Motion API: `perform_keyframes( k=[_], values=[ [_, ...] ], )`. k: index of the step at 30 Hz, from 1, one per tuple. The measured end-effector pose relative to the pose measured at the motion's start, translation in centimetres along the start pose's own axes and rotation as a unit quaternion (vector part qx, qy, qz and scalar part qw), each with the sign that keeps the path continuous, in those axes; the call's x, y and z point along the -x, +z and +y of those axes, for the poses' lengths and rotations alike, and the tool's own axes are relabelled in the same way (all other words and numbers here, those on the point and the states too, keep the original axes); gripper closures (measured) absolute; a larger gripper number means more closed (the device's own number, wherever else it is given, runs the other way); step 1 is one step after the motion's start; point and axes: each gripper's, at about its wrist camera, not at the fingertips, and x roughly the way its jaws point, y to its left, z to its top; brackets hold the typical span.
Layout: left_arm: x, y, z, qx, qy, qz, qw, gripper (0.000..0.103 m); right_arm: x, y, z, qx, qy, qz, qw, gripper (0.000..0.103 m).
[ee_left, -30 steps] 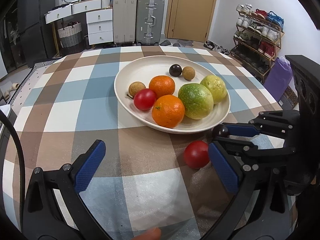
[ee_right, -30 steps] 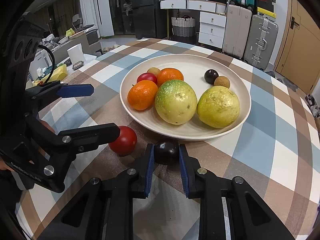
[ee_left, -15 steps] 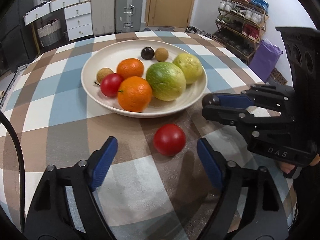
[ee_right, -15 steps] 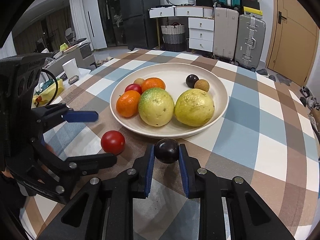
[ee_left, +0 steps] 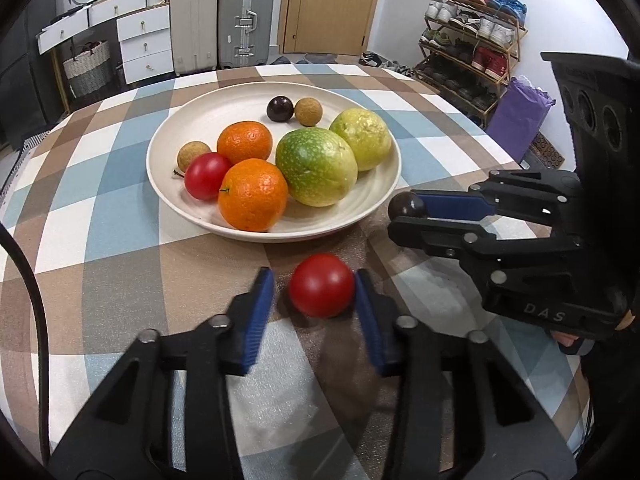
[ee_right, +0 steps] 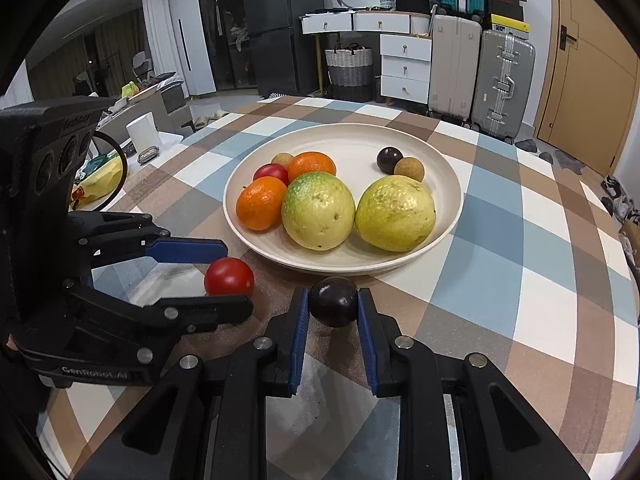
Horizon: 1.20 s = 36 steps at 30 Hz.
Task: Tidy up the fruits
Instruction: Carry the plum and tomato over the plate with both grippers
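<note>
A red tomato (ee_left: 322, 290) lies on the checked tablecloth just in front of the cream plate (ee_left: 224, 108). My left gripper (ee_left: 314, 280) straddles it with its jaws closing; the right pad touches the tomato, while a narrow gap shows at the left pad. My right gripper (ee_right: 333, 300) is shut on a small dark round fruit (ee_right: 333, 306), held low near the plate's (ee_right: 352, 140) front rim. The plate holds two oranges (ee_left: 253, 194), two green-yellow fruits (ee_left: 316, 166), another tomato (ee_left: 206, 176), a dark fruit (ee_left: 280, 109) and two brown ones. In the right wrist view, the left gripper (ee_right: 236, 280) is around the tomato (ee_right: 229, 277).
The round table (ee_left: 120, 216) drops off at the right, toward a shoe rack (ee_left: 472, 28) and a purple bag (ee_left: 518, 116). Suitcases (ee_left: 246, 16) and drawers stand behind the table. A white cup (ee_right: 142, 132) and yellow packet (ee_right: 100, 180) sit on a side surface to the left.
My left gripper's jaws have closed in from wide open around the red tomato, which now sits between the pads. The right gripper stays shut on the dark fruit.
</note>
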Motion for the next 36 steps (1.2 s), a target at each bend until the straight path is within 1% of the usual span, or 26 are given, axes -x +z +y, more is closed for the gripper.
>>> perform_keyframes(
  k=[1,11,13,15,18,23,28,33,36],
  values=[
    [0.0,0.0,-0.1,-0.001,0.0,-0.001,1.0,0.074,0.0,0.0,0.0,0.0,0.0,0.0,1.0,0.079],
    [0.4,0.0,-0.2,-0.007,-0.002,-0.009,0.9999,0.074,0.1,0.0,-0.2,-0.003,0.0,-0.003,1.0,0.079],
    [0.9,0.1,-0.2,-0.011,0.004,-0.022,0.9997,0.074,0.2,0.1,-0.2,-0.001,0.001,-0.006,1.0,0.079],
    [1.6,0.2,-0.1,-0.01,-0.001,-0.038,0.9992,0.074,0.4,0.2,-0.2,-0.001,0.003,-0.012,1.0,0.079],
    [2.6,0.5,0.3,-0.004,0.001,-0.06,0.9982,0.074,0.8,0.3,-0.3,-0.005,0.008,-0.021,1.0,0.079],
    [3.8,0.7,0.8,0.005,0.005,-0.084,0.9964,0.074,1.9,0.5,-0.5,-0.013,0.027,-0.054,0.998,0.079],
    [4.8,0.9,1.5,0.022,0.019,-0.109,0.9936,0.074,2.9,0.7,-0.5,-0.019,0.023,-0.084,0.996,0.079],
    [5.4,1.1,2.4,0.043,0.036,-0.128,0.9902,0.074,3.2,0.9,-0.9,-0.033,0.011,-0.098,0.995,0.079],
    [5.5,1.3,2.8,0.053,0.042,-0.13,0.9893,0.074,3.2,1.0,-1.2,-0.041,0.006,-0.101,0.994,0.079]
  ],
)
